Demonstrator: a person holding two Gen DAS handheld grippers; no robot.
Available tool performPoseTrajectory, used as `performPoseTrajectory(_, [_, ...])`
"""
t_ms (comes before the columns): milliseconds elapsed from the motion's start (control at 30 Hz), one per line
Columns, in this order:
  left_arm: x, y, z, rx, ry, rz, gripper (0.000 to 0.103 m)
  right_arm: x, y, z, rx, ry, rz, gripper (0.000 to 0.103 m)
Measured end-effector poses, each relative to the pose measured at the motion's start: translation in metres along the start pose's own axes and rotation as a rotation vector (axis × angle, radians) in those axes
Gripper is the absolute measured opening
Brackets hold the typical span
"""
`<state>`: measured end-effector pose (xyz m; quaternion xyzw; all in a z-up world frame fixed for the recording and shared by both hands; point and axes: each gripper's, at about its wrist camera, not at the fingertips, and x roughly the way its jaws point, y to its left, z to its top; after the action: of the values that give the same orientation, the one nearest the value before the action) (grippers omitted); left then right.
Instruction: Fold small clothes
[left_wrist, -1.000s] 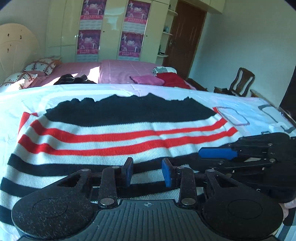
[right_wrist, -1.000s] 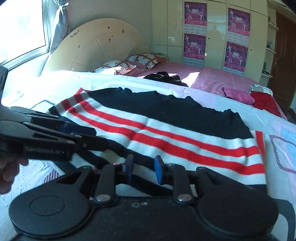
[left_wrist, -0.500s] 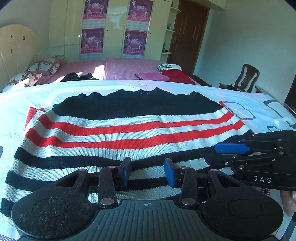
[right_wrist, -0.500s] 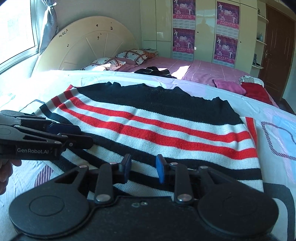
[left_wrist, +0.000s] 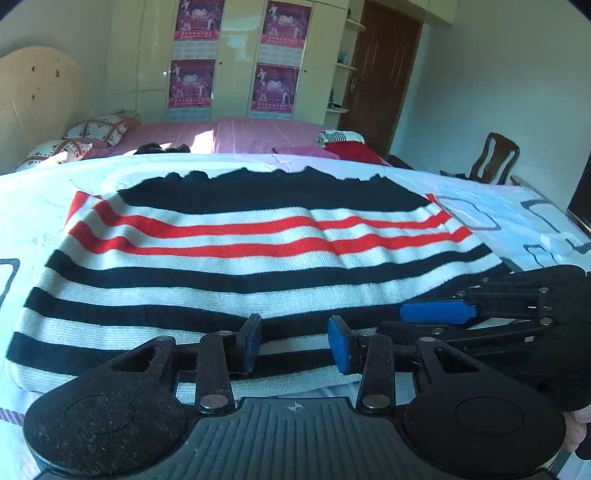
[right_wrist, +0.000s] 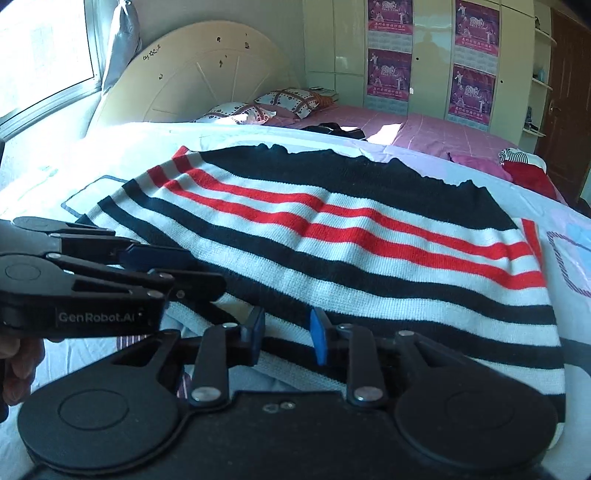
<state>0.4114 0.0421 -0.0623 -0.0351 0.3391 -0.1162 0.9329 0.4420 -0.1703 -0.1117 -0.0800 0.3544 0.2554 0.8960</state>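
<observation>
Two open grippers, left gripper (left_wrist: 295, 341), right gripper (right_wrist: 287, 338), striped sweater (left_wrist: 240, 258)

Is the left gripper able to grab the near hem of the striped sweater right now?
Probably yes: the left gripper is open, the sweater hem lies right at its fingertips, nothing between.
</observation>
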Motion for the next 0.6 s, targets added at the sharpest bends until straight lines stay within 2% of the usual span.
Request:
performPoseTrajectory(67, [-0.008, 0.014, -0.004, -0.017, -0.008, 0.037, 0.040, -0.011, -0.011, -0.003, 0.005, -0.019, -0.039, 0.027])
performPoseTrajectory(133, [-0.013, 0.039, -0.014, -0.048, 0.011, 0.066, 0.039, -0.017, -0.033, -0.013, 0.030, 0.010, -0.097, 0.025])
performPoseTrajectory(200, [-0.024, 0.065, -0.024, -0.098, 0.002, 0.037, 0.039, -0.030, -0.059, -0.026, 0.062, 0.019, -0.148, 0.025])
performPoseTrajectory(300, [-0.039, 0.091, -0.031, -0.143, -0.011, 0.068, 0.039, -0.050, -0.093, -0.046, 0.105, 0.032, -0.233, 0.025])
performPoseTrajectory(400, [-0.039, 0.106, -0.034, -0.201, -0.019, 0.036, 0.039, -0.058, -0.113, -0.058, 0.177, 0.019, -0.205, 0.023])
performPoseTrajectory(467, [-0.037, 0.104, -0.028, -0.209, -0.011, 0.041, 0.039, -0.055, -0.109, -0.053, 0.155, 0.035, -0.224, 0.023])
performPoseTrajectory(500, [-0.041, 0.103, -0.024, -0.226, -0.034, 0.042, 0.039, -0.057, -0.104, -0.049, 0.144, 0.033, -0.231, 0.024])
performPoseTrajectory(567, [-0.046, 0.102, -0.018, -0.206, -0.067, 0.081, 0.039, -0.065, -0.099, -0.044, 0.133, -0.009, -0.233, 0.030])
performPoseTrajectory(600, [-0.046, 0.104, -0.017, -0.189, -0.059, 0.125, 0.039, -0.068, -0.099, -0.045, 0.130, -0.014, -0.238, 0.030])
